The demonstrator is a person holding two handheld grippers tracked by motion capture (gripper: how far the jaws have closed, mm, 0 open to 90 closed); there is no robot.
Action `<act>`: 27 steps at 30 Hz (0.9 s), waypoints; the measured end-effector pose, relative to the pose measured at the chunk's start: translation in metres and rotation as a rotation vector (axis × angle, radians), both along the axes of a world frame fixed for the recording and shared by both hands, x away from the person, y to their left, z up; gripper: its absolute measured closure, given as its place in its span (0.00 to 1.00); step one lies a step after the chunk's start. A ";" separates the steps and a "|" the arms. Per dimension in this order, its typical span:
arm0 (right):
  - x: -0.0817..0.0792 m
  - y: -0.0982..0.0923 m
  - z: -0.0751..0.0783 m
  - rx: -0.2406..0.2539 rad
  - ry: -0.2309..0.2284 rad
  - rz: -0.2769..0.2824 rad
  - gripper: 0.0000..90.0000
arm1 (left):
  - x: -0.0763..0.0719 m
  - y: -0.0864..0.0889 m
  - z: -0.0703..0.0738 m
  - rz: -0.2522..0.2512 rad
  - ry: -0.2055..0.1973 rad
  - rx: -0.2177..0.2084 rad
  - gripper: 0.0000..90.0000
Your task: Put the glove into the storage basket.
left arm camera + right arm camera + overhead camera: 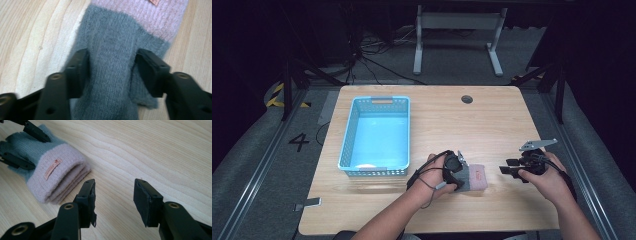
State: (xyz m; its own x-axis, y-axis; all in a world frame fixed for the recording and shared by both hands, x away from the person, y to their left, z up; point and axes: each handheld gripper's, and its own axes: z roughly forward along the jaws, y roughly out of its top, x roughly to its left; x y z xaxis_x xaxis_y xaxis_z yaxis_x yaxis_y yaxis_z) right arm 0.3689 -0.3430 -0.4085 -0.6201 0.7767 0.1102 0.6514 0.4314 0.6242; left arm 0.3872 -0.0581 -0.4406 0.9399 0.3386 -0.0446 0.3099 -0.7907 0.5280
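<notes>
1. The left gripper is being held low over the near part of the table, and its jaws are being pressed against the two sides of the grey end of a folded knitted sock bundle; the knit is being bunched into a ridge between the pads, so a grip on it is being made.
2. The right gripper is being held just to the right of the bundle with its jaws standing wide and nothing between them; bare wood is being seen between the pads.
3. The sock bundle is lying flat on the table, near its front edge and a little right of the middle, with the pink cuff and its small orange label turned towards the right gripper.
4. A blue basket is standing on the left half of the table, well apart from the bundle, with its long side running towards the far edge.
5. The step in hand is judged to be the picking up of the bundle by its grey end.
6. The next move is judged to call for a firm hold being kept while the bundle is being lifted clear of the wood, since the loose folded layers could be slipping apart; a carry leftwards over the basket rim is then likely to be needed.
</notes>
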 end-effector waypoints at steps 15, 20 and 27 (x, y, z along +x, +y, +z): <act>0.001 -0.004 0.000 0.011 0.000 -0.007 0.59 | 0.003 0.004 0.005 -0.013 0.032 -0.016 0.76; 0.001 -0.006 0.000 0.016 0.000 -0.012 0.59 | 0.001 0.008 0.013 -0.026 0.039 -0.041 0.77; 0.002 -0.006 0.000 0.016 0.003 -0.013 0.58 | -0.003 0.014 0.028 -0.046 0.035 -0.052 0.77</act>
